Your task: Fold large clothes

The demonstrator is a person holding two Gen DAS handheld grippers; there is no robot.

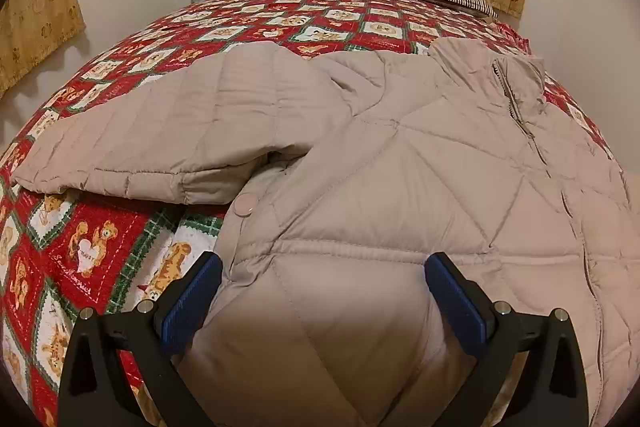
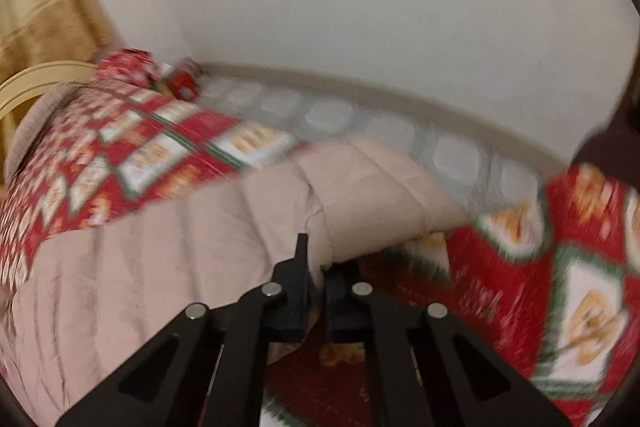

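**Jacket spread across the bed, both tools at its near edge**

Nearest us, our left tool [image 1: 324, 291] stands apart, straddling the beige jacket [image 1: 360, 155]; rightward, our right tool [image 2: 316, 291] is pinched together at its hem, sleeve stretching away across the bed [image 1: 120, 235].

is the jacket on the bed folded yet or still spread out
Mostly spread: the beige jacket lies open across the quilt, with one sleeve stretched out to the side, not folded in.
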